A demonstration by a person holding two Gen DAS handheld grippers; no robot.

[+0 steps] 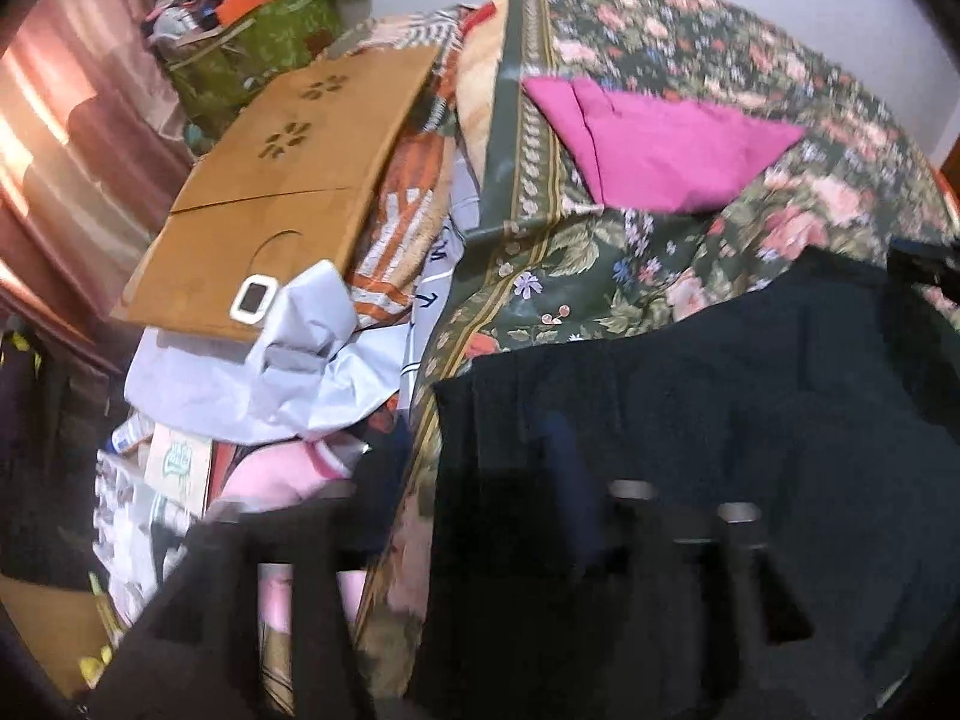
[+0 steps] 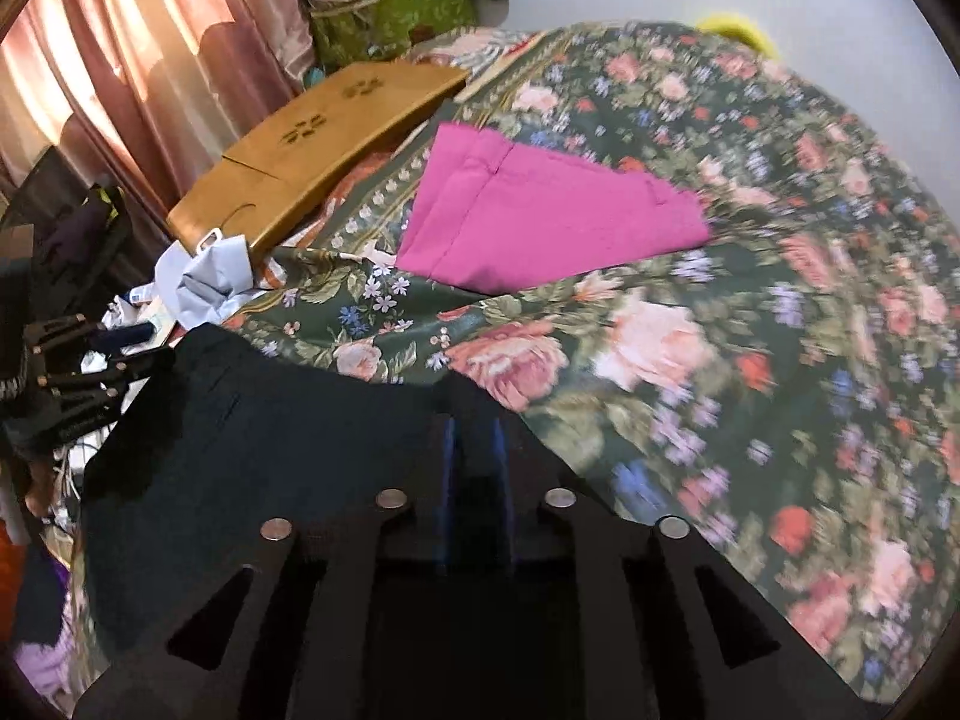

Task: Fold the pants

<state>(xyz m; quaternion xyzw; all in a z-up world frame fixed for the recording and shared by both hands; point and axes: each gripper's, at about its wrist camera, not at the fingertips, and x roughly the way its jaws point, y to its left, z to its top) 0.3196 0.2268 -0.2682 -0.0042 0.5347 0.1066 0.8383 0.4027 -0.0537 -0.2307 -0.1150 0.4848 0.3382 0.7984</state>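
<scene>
Black pants (image 2: 252,456): you have them lying on the near part of the bed, a dark, flat, roughly rectangular shape with a straight top edge; a slit pocket line shows near its upper left in your right wrist view. The cloth is near black and shows little detail.
Where they lie: on the floral bedspread (image 2: 750,312), near its left edge, just in front of both your tongs.
Left tongs (image 1: 456,540): you hold them wide; one finger hangs over the clutter left of the bed edge, the other over the pants' left part. No cloth is visibly pinched between them.
Right tongs (image 2: 477,450): you hold them narrow, the blue pads close together over the pants' top right edge. The picture is too dark for you to tell whether cloth is pinched there.
Pink pants (image 2: 540,222): already folded, lying further back on the bedspread, well apart from the black pair.
Wooden lap tray (image 1: 288,192): at the bed's left side, with a small white device (image 1: 253,299) at its near corner.
Curtain (image 2: 138,60): pinkish, behind the tray.
</scene>
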